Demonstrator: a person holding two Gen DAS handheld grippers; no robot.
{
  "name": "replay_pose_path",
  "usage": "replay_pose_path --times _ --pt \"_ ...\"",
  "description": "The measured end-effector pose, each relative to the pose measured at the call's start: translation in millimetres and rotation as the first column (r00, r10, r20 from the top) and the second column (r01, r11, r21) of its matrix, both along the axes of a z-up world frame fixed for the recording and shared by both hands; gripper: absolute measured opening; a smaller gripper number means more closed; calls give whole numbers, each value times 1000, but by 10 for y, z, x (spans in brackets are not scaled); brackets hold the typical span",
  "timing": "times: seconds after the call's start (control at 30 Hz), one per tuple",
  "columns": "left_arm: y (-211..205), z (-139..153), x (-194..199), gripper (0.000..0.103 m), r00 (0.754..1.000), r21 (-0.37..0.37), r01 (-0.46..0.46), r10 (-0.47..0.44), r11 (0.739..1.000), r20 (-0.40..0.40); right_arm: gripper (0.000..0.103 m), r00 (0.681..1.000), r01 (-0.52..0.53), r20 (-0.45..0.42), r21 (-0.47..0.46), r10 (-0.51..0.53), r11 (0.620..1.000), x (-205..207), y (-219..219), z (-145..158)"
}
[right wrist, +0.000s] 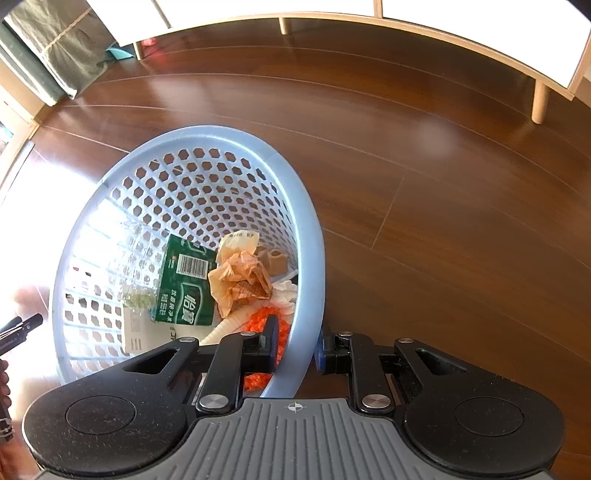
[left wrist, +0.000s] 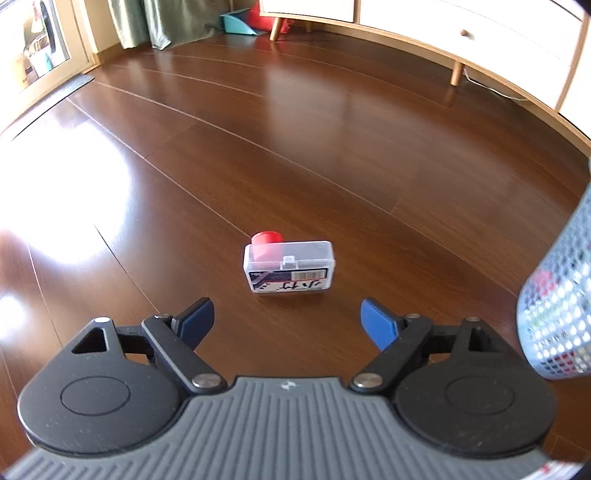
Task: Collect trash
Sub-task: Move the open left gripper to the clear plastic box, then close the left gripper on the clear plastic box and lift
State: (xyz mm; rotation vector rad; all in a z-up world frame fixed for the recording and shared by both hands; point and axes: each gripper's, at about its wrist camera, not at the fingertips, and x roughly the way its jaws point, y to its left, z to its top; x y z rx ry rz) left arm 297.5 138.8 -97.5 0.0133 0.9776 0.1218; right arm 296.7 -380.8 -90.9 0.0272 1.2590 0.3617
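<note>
A small clear plastic box with a barcode label lies on the dark wooden floor. A red cap sits right behind it. My left gripper hovers just short of the box, its blue pads wide open with nothing between them. My right gripper is shut on the rim of a light blue mesh basket, one finger inside and one outside. The tilted basket holds a green carton, crumpled tan paper and orange scraps. The basket's wall also shows at the right edge of the left wrist view.
A white cabinet on wooden legs runs along the far wall, also visible as the cabinet in the right wrist view. Green curtains and a teal and red object stand at the back. Sun glare covers the floor at left.
</note>
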Motion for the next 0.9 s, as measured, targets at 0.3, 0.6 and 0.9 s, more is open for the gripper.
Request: replay_pose_path --times 0.3,0.6,0.9 --pt "97 -317 304 91 1000 17 1 -1 1000 11 15 1000 17 6 0 -17 1000 55 50 28" --pt "-21 -583 680 96 998 29 62 -61 998 -8 15 1000 26 7 -13 -26 1000 91 69 -5" --pt "-136 -784 863 93 996 80 84 -81 993 -43 14 999 38 2 -23 -38 999 149 88 -59"
